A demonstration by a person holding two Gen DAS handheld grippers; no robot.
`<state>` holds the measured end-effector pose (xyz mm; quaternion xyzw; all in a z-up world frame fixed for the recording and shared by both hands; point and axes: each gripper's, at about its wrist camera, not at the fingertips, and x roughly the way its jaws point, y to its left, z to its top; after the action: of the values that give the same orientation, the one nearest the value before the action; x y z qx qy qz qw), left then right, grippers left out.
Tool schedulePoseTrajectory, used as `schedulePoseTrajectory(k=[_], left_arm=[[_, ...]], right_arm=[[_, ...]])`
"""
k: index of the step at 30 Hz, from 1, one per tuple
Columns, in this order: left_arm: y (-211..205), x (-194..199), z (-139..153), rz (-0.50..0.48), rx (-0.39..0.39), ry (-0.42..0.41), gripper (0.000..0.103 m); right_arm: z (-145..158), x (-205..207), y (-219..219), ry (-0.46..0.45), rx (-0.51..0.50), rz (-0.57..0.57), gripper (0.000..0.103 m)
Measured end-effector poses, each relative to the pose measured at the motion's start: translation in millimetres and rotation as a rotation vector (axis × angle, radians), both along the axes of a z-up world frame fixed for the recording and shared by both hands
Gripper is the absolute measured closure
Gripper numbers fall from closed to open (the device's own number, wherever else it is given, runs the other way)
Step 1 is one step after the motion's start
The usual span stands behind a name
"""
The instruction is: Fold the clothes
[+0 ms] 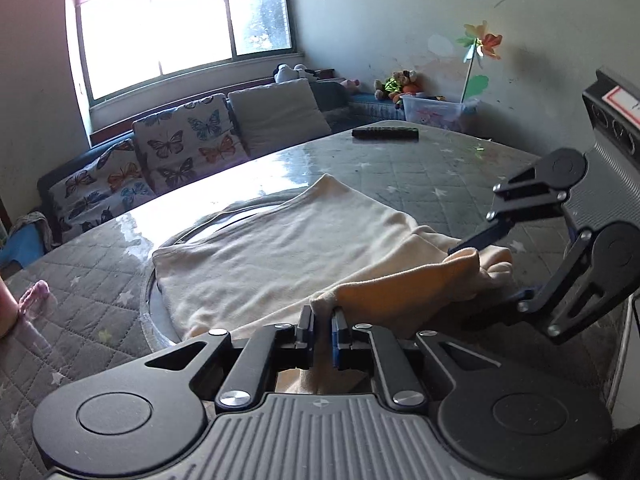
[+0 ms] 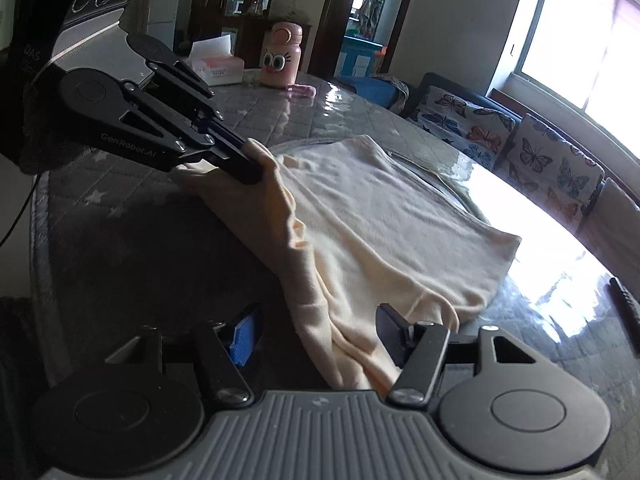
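Observation:
A cream garment (image 1: 280,248) lies spread on the round table, over a glass turntable (image 1: 224,220). My left gripper (image 1: 322,330) is shut on the garment's near edge and lifts it a little; it also shows in the right wrist view (image 2: 252,164), pinching the cloth. My right gripper (image 2: 316,332) is open, its fingers either side of a bunched fold of the garment (image 2: 360,240). In the left wrist view the right gripper (image 1: 492,264) is at the right, its fingers spread around the cloth's folded end.
The table (image 1: 440,168) has a quilted grey cover with stars. A black remote (image 1: 385,133) lies at its far edge. A pink bottle (image 2: 281,56) and a tissue box (image 2: 216,65) stand at the other side. A sofa with butterfly cushions (image 1: 180,140) is beyond.

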<state>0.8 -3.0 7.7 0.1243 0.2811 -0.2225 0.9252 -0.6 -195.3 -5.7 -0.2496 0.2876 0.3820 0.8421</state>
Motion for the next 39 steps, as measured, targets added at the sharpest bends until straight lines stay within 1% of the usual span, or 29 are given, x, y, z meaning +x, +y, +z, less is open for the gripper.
schedulePoseTrajectory(k=[1,2,3,4,5,7,8,9,11,16,18,19,20,21,22,23,29,31,33,37,39], left_arm=[[1,-1,-1,0.002,-0.002,0.006,0.094],[2,-3,-1,0.005,-0.003,0.011,0.093],[4,-5,-3,0.004,0.0,0.014,0.09],[5,-8,-4,0.001,0.005,0.014,0.09],[6,-12,-5,0.0,0.012,0.012,0.089],[7,-21,-7,-0.005,0.036,0.009,0.083],[7,-27,-9,-0.006,0.056,0.001,0.076],[7,-32,-11,-0.007,0.078,-0.008,0.066],[6,-42,-16,-0.013,0.12,-0.022,0.057],[1,-53,-31,-0.031,0.213,-0.06,0.056],[0,-51,-37,-0.021,0.248,-0.071,0.056],[1,-48,-40,-0.012,0.259,-0.074,0.059],[4,-45,-41,-0.005,0.251,-0.065,0.074],[7,-42,-41,0.002,0.242,-0.057,0.086],[9,-42,-38,0.003,0.226,-0.061,0.087],[12,-43,-34,0.004,0.21,-0.064,0.092],[22,-61,1,0.03,0.111,-0.107,0.094],[24,-70,10,0.03,0.088,-0.106,0.094],[25,-85,18,0.022,0.073,-0.093,0.094],[31,-125,36,-0.006,0.037,-0.069,0.094],[33,-142,44,-0.017,0.022,-0.058,0.094]], right_arm=[[-2,6,3,0.01,0.005,-0.006,0.054],[-3,10,4,0.021,0.009,-0.009,0.066],[-4,14,4,0.034,0.01,-0.017,0.073],[-4,19,5,0.046,0.009,-0.029,0.079],[-4,23,4,0.055,0.01,-0.036,0.081],[-1,29,2,0.081,0.034,-0.046,0.087],[2,32,2,0.09,0.043,-0.051,0.087],[5,35,2,0.1,0.057,-0.058,0.088],[9,40,2,0.106,0.073,-0.065,0.088],[15,51,3,0.124,0.106,-0.096,0.09],[16,53,4,0.123,0.114,-0.108,0.09],[16,53,4,0.122,0.116,-0.112,0.091],[16,52,3,0.121,0.12,-0.117,0.092],[16,51,2,0.121,0.127,-0.125,0.093],[15,49,1,0.121,0.134,-0.133,0.094],[16,47,0,0.119,0.142,-0.138,0.094],[26,32,-4,0.094,0.187,-0.145,0.096],[32,23,-6,0.084,0.197,-0.133,0.096],[40,8,-10,0.086,0.204,-0.112,0.096],[57,-25,-17,0.101,0.216,-0.066,0.096],[66,-45,-20,0.125,0.23,-0.042,0.096]])
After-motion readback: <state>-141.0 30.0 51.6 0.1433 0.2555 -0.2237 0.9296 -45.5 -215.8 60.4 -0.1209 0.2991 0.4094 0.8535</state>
